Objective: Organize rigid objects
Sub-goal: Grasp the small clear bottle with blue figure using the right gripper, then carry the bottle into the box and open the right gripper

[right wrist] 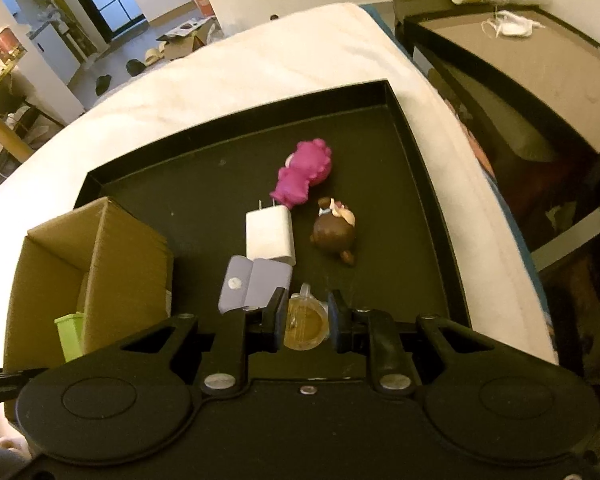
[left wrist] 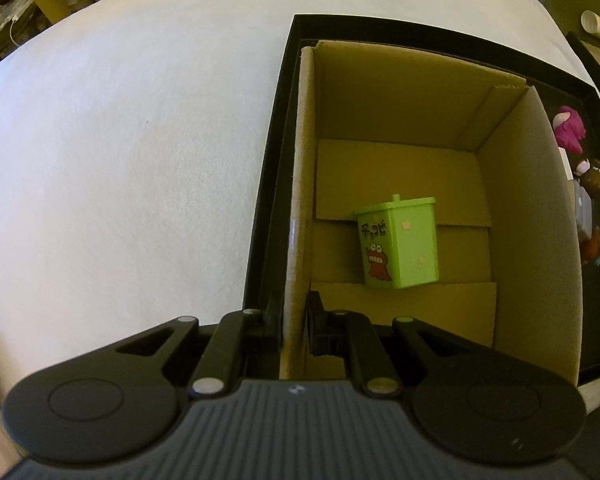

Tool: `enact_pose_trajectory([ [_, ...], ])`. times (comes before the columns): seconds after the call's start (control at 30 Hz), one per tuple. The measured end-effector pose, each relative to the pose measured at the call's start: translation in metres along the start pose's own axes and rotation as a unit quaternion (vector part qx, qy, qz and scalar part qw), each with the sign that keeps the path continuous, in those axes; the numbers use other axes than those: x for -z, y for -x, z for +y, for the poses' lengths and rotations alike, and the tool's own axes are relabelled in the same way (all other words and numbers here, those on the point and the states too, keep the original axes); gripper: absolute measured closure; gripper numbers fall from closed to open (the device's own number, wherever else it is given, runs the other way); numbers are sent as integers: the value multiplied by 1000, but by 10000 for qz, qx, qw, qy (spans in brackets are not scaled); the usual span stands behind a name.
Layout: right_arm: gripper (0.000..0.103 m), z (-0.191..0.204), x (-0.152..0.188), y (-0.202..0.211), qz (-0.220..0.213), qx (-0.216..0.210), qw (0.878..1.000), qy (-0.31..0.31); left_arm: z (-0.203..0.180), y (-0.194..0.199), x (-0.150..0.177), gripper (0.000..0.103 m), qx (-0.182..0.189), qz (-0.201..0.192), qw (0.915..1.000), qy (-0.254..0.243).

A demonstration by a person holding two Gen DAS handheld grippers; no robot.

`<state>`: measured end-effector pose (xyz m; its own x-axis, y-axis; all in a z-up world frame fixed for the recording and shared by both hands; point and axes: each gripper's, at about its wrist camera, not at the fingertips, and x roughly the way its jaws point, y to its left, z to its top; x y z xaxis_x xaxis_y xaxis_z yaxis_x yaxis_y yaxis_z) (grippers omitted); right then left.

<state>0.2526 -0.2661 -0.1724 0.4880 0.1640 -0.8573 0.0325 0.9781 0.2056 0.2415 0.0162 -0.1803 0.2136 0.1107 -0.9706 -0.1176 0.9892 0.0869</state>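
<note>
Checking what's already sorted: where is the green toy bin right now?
The green toy bin stands on the floor of the cardboard box, alone there in the left wrist view; the right wrist view shows it at the left edge, inside the same box.

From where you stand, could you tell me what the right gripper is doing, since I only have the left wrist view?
Observer: The right gripper is shut on a small amber round container, pinched between its pads.
Operator: Thank you. What remains on the black tray beside the box?
Observer: A white charger, a pink figure, a brown figure and a lilac hinged case lie on the black tray.
Operator: Is the box's side wall near that container?
Observer: The cardboard box stands apart, to the container's left in the right wrist view.
</note>
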Motion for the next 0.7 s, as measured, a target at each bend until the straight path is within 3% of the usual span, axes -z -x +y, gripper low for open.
enact_pose_trajectory([
  [0.7, 82, 30, -3, 41, -453, -130, 9977, 482, -11, 0, -2, 92, -185, -23, 9997, -139],
])
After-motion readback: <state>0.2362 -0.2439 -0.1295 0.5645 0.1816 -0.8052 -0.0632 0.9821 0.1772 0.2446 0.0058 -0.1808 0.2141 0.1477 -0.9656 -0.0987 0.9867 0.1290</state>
